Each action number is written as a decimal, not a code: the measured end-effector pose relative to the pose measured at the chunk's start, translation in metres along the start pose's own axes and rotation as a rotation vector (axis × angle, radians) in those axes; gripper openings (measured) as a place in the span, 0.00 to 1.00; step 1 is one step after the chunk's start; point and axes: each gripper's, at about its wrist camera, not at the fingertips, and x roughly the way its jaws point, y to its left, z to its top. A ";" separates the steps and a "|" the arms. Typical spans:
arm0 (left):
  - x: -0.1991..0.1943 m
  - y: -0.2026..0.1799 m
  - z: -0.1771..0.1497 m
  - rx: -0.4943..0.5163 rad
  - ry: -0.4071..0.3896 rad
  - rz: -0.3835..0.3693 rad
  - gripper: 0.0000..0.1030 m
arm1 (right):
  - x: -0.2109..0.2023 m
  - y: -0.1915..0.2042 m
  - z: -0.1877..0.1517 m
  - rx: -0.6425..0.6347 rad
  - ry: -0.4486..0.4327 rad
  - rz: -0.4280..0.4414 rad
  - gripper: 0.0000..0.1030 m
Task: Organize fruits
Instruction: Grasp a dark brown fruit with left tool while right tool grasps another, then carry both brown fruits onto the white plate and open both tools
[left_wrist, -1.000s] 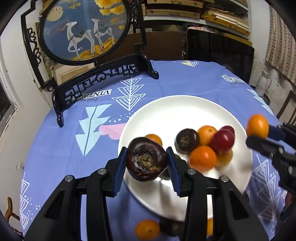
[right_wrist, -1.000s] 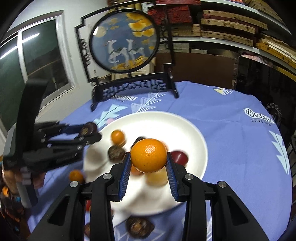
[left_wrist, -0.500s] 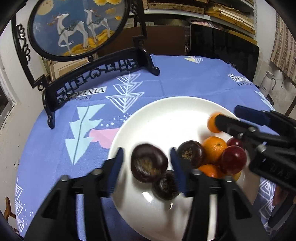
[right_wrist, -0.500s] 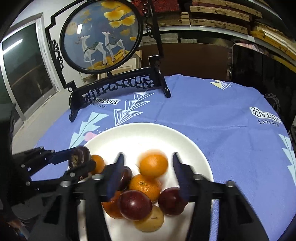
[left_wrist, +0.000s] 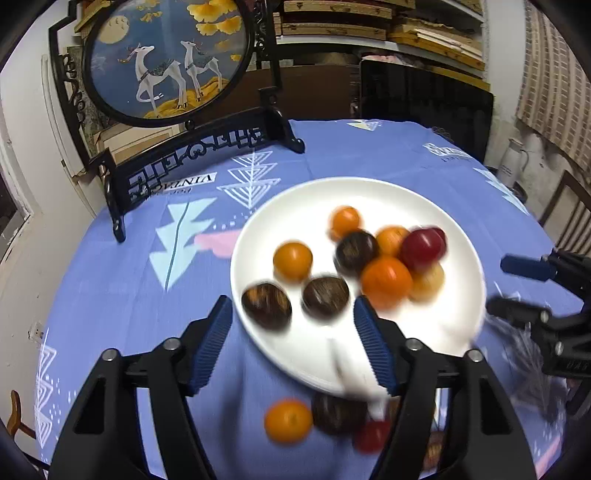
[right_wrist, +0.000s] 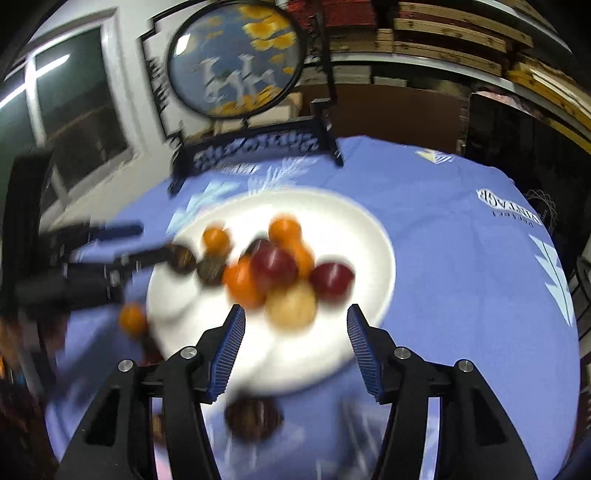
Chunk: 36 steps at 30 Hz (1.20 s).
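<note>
Your left tool and right tool are both opening, empty, above the white plate; the tablecloth reads "VINTAGE" (mirrored).

Motion-blurred fruit on the white plate, dark fruit partly hidden behind its rim

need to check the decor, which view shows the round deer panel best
The left wrist view: the round deer panel is sharp there, both white deer clear on its black stand. In the right wrist view it is blurred, the deer only pale smears.
</note>
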 end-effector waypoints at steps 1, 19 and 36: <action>-0.007 0.000 -0.007 -0.006 -0.003 -0.010 0.67 | -0.003 0.004 -0.012 -0.028 0.027 0.003 0.57; -0.041 -0.063 -0.095 0.073 0.118 -0.173 0.75 | 0.010 0.027 -0.049 -0.074 0.129 0.013 0.44; -0.017 -0.082 -0.096 0.069 0.171 -0.131 0.38 | -0.026 0.025 -0.071 -0.059 0.070 0.037 0.44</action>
